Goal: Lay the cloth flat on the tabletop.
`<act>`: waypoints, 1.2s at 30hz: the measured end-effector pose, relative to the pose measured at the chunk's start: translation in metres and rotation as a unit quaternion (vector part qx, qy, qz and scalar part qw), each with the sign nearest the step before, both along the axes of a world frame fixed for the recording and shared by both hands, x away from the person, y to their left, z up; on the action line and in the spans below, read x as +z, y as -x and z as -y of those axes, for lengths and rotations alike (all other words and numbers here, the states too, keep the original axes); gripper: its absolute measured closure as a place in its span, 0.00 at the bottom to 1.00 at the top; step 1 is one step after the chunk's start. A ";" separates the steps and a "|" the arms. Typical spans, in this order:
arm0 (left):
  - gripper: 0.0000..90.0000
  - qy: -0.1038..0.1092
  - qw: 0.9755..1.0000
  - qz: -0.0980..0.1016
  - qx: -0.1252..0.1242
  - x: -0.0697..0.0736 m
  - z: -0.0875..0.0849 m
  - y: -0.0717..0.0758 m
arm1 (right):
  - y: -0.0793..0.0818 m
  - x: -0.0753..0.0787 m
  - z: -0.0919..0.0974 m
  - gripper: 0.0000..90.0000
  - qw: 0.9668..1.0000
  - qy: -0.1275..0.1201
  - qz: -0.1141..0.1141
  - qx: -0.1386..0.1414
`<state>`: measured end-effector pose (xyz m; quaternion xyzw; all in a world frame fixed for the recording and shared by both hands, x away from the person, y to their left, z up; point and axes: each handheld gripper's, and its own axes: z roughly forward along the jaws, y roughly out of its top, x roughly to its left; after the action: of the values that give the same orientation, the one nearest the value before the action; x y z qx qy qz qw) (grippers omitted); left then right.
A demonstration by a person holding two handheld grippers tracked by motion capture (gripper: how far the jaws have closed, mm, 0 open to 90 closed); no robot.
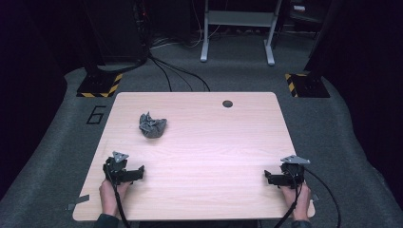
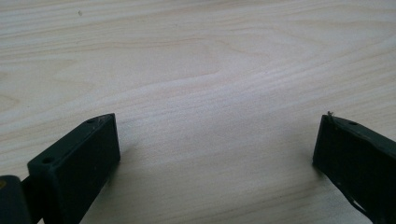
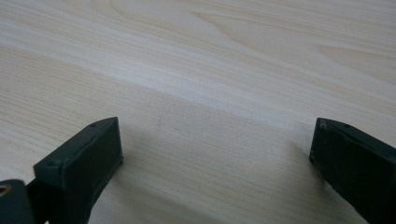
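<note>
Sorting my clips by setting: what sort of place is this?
Likely a lab recording station: a bare wooden table on grey carpet, hazard-striped stand bases, dark curtains around, and cables across the floor.

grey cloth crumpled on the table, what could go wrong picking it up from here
The grey cloth is bunched, so the open left gripper, nearer it, may pinch one fold and drag the rest along the table. The open right gripper rests far across the table; a long reach could nudge the cloth away.

Table [image 1: 199, 156] brightly lit from above — pale glare mid-surface; surroundings dark; close views soft, shadowed.
</note>
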<state>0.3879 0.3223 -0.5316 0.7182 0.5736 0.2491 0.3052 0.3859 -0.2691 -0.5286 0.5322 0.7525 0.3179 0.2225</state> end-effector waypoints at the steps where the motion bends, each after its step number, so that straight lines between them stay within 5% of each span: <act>1: 0.00 0.000 1.000 0.000 0.000 0.000 0.000 0.000 | 0.000 0.000 0.000 0.02 1.000 -0.001 0.000 0.000; 11: 0.00 0.002 1.000 -0.011 -0.011 0.002 -0.008 0.000 | 0.000 0.000 0.000 0.02 1.000 0.000 0.000 0.002; 19: 0.02 0.016 1.000 0.003 -0.022 0.013 -0.008 -0.005 | 0.000 0.000 0.000 0.02 1.000 0.000 0.001 0.001; 36: 0.04 0.038 0.997 0.006 -0.064 0.046 0.004 -0.060 | -0.001 0.000 -0.001 0.03 1.000 -0.002 0.003 0.003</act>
<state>0.4481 0.3180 -0.4853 0.7399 0.5336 0.2110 0.3510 0.3872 -0.2685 -0.5287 0.5294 0.7526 0.3220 0.2227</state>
